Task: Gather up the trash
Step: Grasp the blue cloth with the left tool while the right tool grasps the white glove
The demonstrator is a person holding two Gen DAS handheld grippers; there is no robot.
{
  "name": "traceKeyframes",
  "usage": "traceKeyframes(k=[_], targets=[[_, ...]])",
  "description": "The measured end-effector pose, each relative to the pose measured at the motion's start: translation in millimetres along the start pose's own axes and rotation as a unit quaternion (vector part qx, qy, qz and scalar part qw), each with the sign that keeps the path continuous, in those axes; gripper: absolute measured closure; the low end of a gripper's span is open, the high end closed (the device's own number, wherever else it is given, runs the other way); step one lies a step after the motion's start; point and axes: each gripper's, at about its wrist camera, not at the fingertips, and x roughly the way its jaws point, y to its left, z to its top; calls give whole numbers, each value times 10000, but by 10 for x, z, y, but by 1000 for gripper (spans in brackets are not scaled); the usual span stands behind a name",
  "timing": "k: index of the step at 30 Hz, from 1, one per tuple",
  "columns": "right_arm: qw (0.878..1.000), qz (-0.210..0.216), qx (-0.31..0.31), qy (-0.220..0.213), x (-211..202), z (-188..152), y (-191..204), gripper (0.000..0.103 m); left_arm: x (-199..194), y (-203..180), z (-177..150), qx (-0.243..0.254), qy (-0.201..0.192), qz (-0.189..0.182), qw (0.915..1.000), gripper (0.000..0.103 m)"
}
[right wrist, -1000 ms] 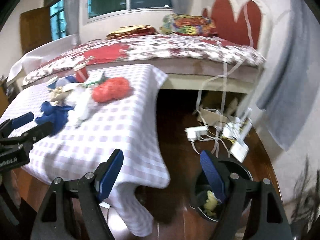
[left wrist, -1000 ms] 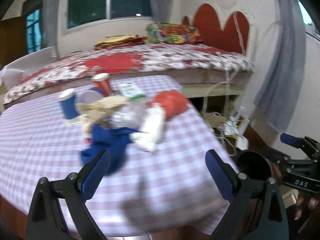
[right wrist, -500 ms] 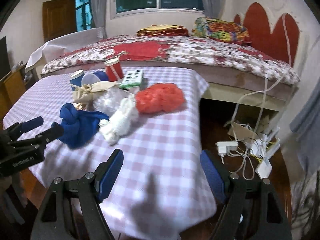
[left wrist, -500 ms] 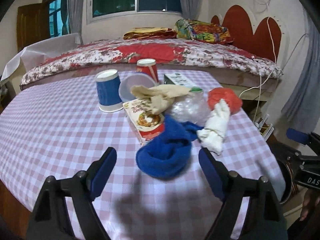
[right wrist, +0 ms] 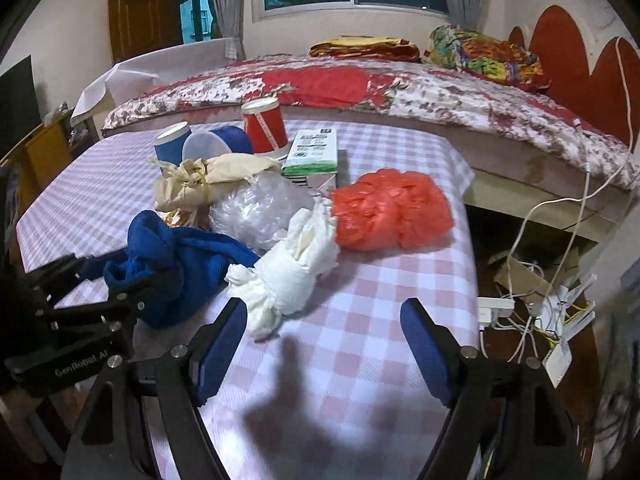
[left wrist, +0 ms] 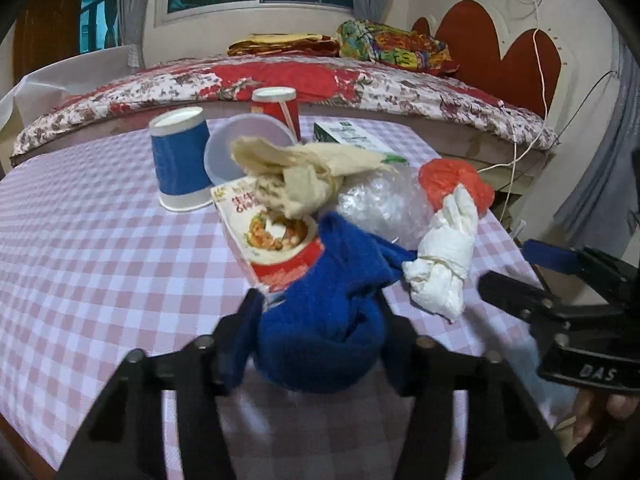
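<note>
A pile of trash lies on the checked tablecloth (left wrist: 100, 264). In it are a blue cloth (left wrist: 320, 320), a white paper bundle (left wrist: 444, 264), a red plastic bag (right wrist: 392, 216), clear plastic wrap (right wrist: 260, 208), a beige rag (left wrist: 304, 172) and a food box (left wrist: 272, 232). My left gripper (left wrist: 318, 340) is closing, with its pads against both sides of the blue cloth (right wrist: 180, 264). My right gripper (right wrist: 324, 316) stands open over bare tablecloth. Its left finger is just beside the white bundle (right wrist: 292, 272), and nothing is between its jaws.
Behind the pile are a blue cup (left wrist: 180, 164), a red cup (right wrist: 264, 126), a cup on its side (left wrist: 240, 148) and a green-and-white box (right wrist: 314, 152). A bed (right wrist: 400, 84) runs behind the table. Cables and a power strip (right wrist: 540, 312) lie on the floor to the right.
Both grippers came in toward the pile. The left jaws narrowed around the blue cloth. The right wrist view swung from the floor bin onto the table, and its jaws stayed equally wide.
</note>
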Motion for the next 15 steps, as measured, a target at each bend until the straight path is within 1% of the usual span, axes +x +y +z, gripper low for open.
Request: traceKeyframes(k=[2, 5, 7, 8, 10, 11, 13, 15], targets=[[9999, 92, 31, 56, 87, 32, 22, 24, -16, 27, -6, -41, -9, -77, 10000, 60], [9997, 193, 67, 162, 239, 85, 55, 33, -34, 62, 2, -110, -16, -152, 9998, 64], [9992, 290, 118, 262, 334, 106, 69, 46, -34, 57, 8, -105, -11, -171, 9998, 65], [9988, 364, 151, 297, 364, 107, 78, 50, -37, 56, 7, -107, -13, -163, 9998, 65], [9982, 499, 186, 279, 369, 104, 107, 67, -59, 53, 2, -103, -25, -188, 9998, 68], [9985, 457, 148, 250, 352, 95, 129, 68, -63, 47, 6, -94, -29, -187, 9998, 69], [9989, 412, 89, 203, 311, 77, 169, 73, -86, 27, 2, -65, -48, -192, 9998, 70], [9992, 388, 66, 116, 236, 55, 182, 74, -118, 16, -11, -45, -65, -203, 9998, 71]])
